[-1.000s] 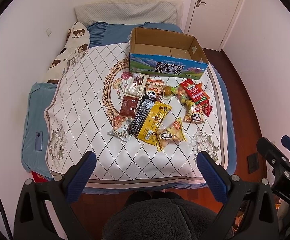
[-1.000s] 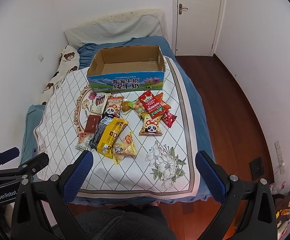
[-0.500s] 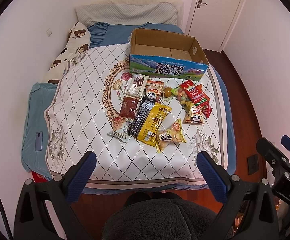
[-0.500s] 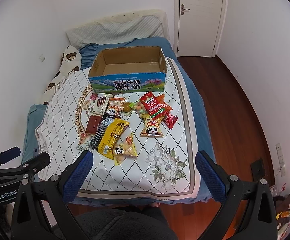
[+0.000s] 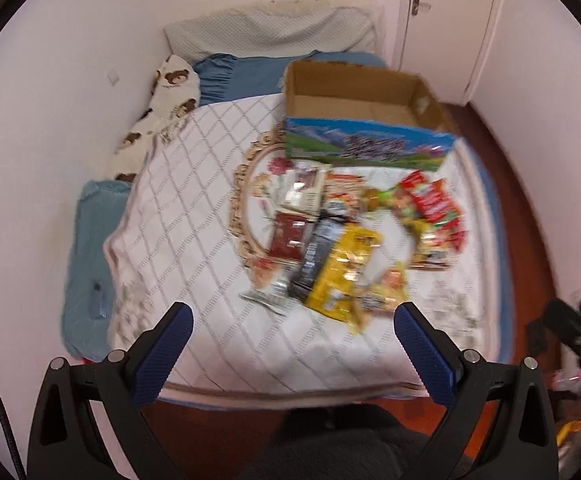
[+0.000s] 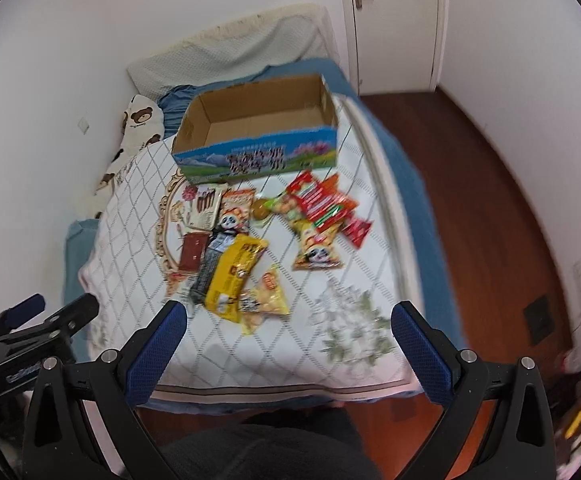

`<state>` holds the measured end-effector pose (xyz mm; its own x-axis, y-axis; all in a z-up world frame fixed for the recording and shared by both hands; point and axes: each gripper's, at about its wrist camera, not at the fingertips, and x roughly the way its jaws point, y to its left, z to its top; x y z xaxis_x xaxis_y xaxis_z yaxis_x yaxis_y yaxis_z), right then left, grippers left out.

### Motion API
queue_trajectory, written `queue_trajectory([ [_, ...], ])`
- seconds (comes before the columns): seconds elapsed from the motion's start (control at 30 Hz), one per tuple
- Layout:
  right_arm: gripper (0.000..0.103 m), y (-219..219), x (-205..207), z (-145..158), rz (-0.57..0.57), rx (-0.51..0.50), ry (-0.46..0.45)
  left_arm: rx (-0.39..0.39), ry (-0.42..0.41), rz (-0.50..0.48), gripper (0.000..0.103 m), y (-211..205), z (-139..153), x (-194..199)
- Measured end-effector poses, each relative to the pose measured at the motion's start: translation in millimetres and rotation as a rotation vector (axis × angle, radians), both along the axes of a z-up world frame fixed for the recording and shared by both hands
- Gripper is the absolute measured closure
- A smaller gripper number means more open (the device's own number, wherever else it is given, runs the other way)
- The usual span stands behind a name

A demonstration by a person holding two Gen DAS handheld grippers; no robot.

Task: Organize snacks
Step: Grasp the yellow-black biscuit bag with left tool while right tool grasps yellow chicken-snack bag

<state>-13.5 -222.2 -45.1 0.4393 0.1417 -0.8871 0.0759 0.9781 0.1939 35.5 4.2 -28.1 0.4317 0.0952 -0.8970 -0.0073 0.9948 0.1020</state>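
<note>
Lying ahead of each wide-open hand-held gripper (image 5: 290,320) (image 6: 288,312) — snacks (image 6: 274,232), untouched.

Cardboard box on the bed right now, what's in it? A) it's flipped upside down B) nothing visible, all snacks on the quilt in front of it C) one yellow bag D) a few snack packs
B: the cardboard box sits open side up with bare cardboard inside, while the snack packs all lie on the quilt in front of it.

White walls (image 6: 50,40), white door (image 6: 394,20), dark wood floor (image 6: 490,184) — bed (image 6: 404,184) with quilted cover (image 6: 130,216), pillows (image 5: 270,28)
</note>
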Motion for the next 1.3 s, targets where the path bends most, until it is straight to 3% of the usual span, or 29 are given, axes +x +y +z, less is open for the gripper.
queue_trajectory([
  [0.17, 0.000, 1.1, 32.1, -87.6, -0.074, 0.150, 0.148, 0.183, 0.058, -0.037, 0.000, 12.8, -59.3, 42.5],
  [0.3, 0.001, 7.8, 52.0, -184.6, -0.196, 0.335, 0.326, 0.242, 0.106, -0.015, 0.000, 35.7, -98.8, 62.2],
  [0.4, 0.004, 23.6, 60.8, -235.8, -0.258, 0.365, 0.375, 0.248, 0.148, 0.013, 0.000, 55.4, -121.1, 72.3],
  [0.5, 0.009, 44.6, 70.3, -268.5, -0.291, 0.354, 0.371, 0.253, 0.169, 0.014, 0.000, 62.7, -139.6, 79.1],
  [0.67, 0.036, 66.3, 85.7, -300.2, -0.325, 0.365, 0.394, 0.246, 0.207, -0.024, 0.000, 59.2, -165.6, 88.9],
  [0.73, 0.049, 71.1, 91.7, -307.2, -0.292, 0.289, 0.386, 0.224, 0.226, -0.047, 0.000, 53.2, -173.2, 93.5],
  [0.83, 0.056, 69.5, 93.4, -306.6, -0.184, 0.205, 0.402, 0.159, 0.266, -0.103, 0.000, 40.0, -186.5, 106.1],
  [1.0, 0.057, 64.5, 102.7, -304.2, 0.068, 0.025, 0.517, -0.008, 0.425, -0.203, 0.000, 9.8, -224.0, 134.8],
  [1.1, 0.056, 55.7, 112.0, -304.7, 0.189, -0.005, 0.596, 0.009, 0.474, -0.301, 0.000, -15.8, -242.0, 145.8],
  [1.17, 0.055, 50.6, 118.9, -304.4, 0.207, 0.001, 0.600, 0.024, 0.495, -0.350, 0.000, -32.8, -253.0, 152.9],
  [1.3, 0.038, 42.1, 129.9, -301.1, 0.209, 0.013, 0.552, 0.044, 0.540, -0.387, 0.003, -57.2, -269.0, 158.5],
])
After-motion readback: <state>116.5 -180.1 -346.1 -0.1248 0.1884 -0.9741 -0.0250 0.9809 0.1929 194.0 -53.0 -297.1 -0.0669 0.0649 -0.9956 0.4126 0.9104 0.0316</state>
